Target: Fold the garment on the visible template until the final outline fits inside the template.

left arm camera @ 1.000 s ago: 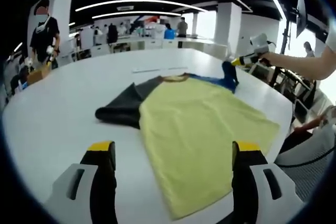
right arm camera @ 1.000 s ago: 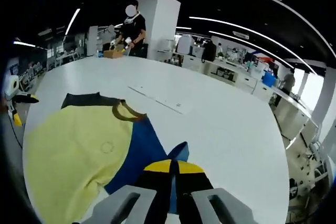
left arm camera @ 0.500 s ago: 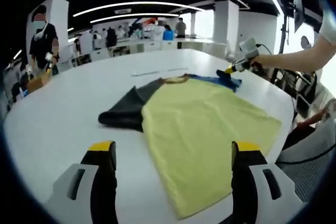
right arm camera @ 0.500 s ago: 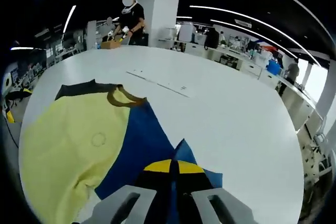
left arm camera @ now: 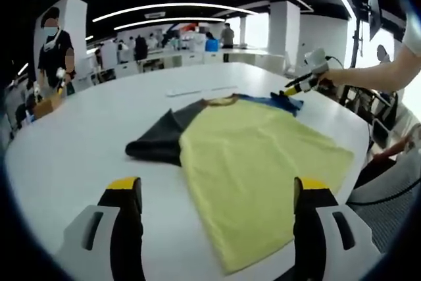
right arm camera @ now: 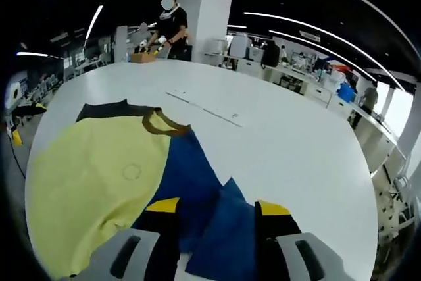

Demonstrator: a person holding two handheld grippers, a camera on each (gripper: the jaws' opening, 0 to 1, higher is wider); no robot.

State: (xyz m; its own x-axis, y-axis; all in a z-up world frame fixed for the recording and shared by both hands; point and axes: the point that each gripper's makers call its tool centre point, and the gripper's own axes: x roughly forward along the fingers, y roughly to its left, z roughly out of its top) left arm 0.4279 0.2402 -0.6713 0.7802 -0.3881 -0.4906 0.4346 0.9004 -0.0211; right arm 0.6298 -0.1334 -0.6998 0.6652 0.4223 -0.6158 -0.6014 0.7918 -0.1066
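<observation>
Lying flat on the white table [left arm camera: 79, 143], the garment [left arm camera: 256, 156] spreads its yellow body toward the near edge, with a dark sleeve [left arm camera: 158, 141] out to one side and a blue sleeve [right arm camera: 204, 195] to the other (a brown collar [right arm camera: 164, 123] sits between them). Near the yellow hem, the left gripper [left arm camera: 214, 192] hovers above the table with its jaws wide apart and nothing between them. At the far end of the garment the right gripper [right arm camera: 216, 207] has its jaws parted over the blue sleeve, the cloth lying between them unpinched, while a person [left arm camera: 56, 47] stands beyond the table.
</observation>
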